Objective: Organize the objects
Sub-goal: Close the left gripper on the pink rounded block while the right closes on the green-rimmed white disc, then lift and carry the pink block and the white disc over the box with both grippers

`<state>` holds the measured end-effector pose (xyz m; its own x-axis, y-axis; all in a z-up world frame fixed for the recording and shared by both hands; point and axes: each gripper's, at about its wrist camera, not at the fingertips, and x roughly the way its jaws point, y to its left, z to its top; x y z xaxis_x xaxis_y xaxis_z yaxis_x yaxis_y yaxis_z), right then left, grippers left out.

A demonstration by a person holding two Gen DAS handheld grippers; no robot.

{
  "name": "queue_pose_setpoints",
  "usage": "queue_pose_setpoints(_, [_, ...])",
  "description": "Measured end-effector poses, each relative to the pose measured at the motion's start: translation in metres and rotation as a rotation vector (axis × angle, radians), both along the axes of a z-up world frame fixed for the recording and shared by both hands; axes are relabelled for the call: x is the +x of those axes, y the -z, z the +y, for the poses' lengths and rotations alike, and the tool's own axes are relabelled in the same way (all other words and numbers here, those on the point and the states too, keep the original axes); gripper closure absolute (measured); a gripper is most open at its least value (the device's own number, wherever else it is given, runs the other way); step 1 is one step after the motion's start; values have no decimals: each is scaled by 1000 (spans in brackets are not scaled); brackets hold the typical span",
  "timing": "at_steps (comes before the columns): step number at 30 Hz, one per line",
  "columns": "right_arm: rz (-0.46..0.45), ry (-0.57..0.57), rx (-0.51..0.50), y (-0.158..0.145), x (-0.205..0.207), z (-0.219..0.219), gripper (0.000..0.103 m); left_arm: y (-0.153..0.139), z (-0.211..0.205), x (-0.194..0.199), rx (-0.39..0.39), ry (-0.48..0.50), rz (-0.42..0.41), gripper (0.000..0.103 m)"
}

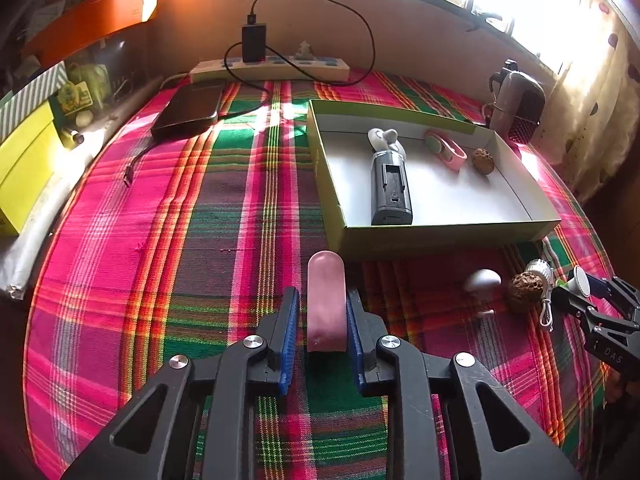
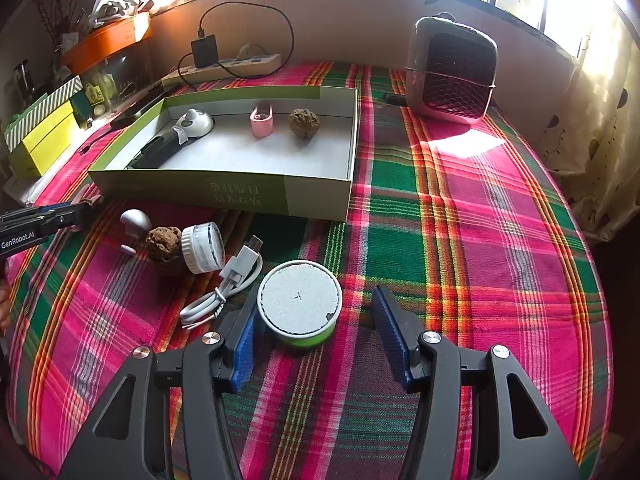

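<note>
Two wrinkled brown walnuts: one in the shallow green cardboard box (image 1: 440, 236), one (image 2: 163, 243) on the plaid cloth (image 2: 480, 240). In box also: one black handheld fan (image 1: 390, 184), one pink clip (image 1: 446, 148). Left gripper (image 1: 323, 318) nearly shut around pink rounded bar (image 1: 326, 306), right pad touching, left just beside. Right gripper (image 2: 312, 328) spread wide, round white-topped green tin (image 2: 298, 304) against left pad. Nearby: coiled white USB cable (image 2: 224, 284), white ribbed cap (image 2: 202, 246), small white mushroom figure (image 2: 135, 222). Mesh-fronted heater (image 2: 454, 70) fully visible only from right wrist.
</note>
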<state>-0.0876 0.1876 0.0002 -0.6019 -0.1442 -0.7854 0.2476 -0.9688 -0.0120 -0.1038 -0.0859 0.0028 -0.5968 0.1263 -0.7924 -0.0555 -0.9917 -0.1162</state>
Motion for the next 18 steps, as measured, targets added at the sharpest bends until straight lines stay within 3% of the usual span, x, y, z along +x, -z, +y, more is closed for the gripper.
queue_pose_setpoints(10, [8,-1,3,-2,2,-1,68,0,-2,0,2,-4,-1,87])
queue_pose_setpoints(18, [9,-1,5,-2,3,-2,68,0,-2,0,0,-4,0,87])
